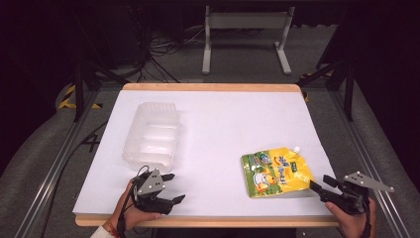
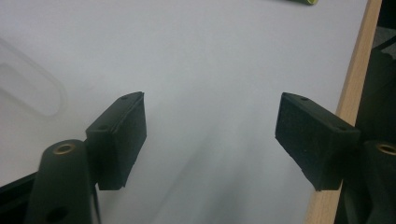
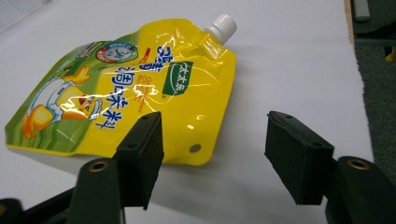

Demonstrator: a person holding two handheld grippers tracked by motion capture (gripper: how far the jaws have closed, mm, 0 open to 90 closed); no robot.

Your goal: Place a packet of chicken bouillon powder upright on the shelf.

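At the near edge of the table [image 1: 208, 218], the left gripper [image 1: 171, 188] sits in the person's left hand [image 1: 130, 213], its jaws spread wide with nothing between them; in the left gripper view they hang over bare white surface, the right-hand one close to the wooden edge. At the near right corner the right gripper [image 1: 324, 184] is held in the right hand [image 1: 352, 222], jaws also wide apart and empty, pointing toward the pouch [image 1: 276, 171]. In the right gripper view the pouch [image 3: 126, 88] lies flat just beyond the jaws; the left jaw overlaps its near yellow corner in the picture, though whether it touches cannot be told. The pouch is yellow and green with a duck printed on it, and its white cap [image 3: 222, 25] points away toward the far right. Farther off, on the left half of the table and well apart from the pouch, stands a clear plastic tray [image 1: 151, 134], just beyond the left gripper. Behind the table, a grey stand [image 1: 245, 34] rests on the floor.
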